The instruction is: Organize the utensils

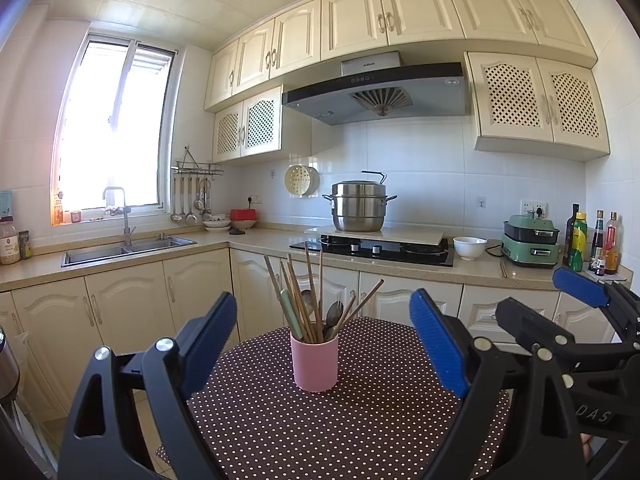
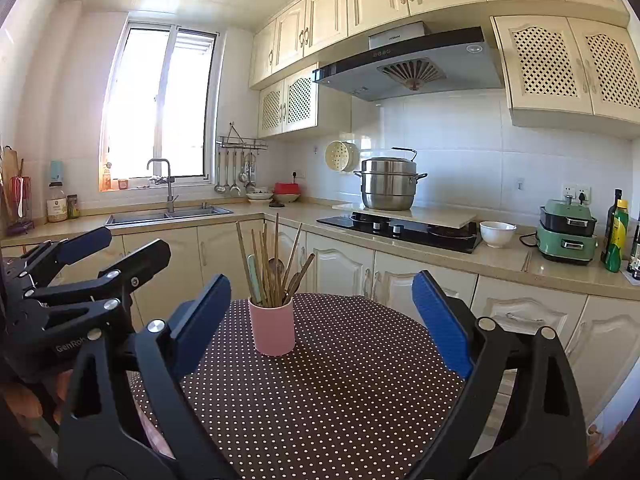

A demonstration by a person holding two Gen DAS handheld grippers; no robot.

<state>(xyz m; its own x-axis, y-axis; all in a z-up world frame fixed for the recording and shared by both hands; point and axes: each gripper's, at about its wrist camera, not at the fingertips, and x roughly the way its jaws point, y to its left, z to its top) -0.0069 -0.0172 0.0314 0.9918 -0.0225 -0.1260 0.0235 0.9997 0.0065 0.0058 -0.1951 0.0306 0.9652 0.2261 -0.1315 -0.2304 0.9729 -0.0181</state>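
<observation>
Left hand-held gripper (image 1: pixel 324 344) spread wide (empty), pink cup (image 1: pixel 315 362) of utensils (image 1: pixel 310 304) beyond

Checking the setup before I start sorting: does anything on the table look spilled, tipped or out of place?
Nothing stands out. The pink cylindrical cup stands upright on the brown polka-dot tablecloth, with wooden chopsticks and metal spoons leaning loosely inside it. Nothing is spilled. Left gripper and right gripper are open, holding nothing.

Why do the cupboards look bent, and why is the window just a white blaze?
Both wrist views use fisheye lenses, bowing the upper cabinets. Left wrist view: the window is overexposed, with an orange flare at its lower left corner. Right wrist view: same blown-out window; the pink cup stays sharp.
</observation>
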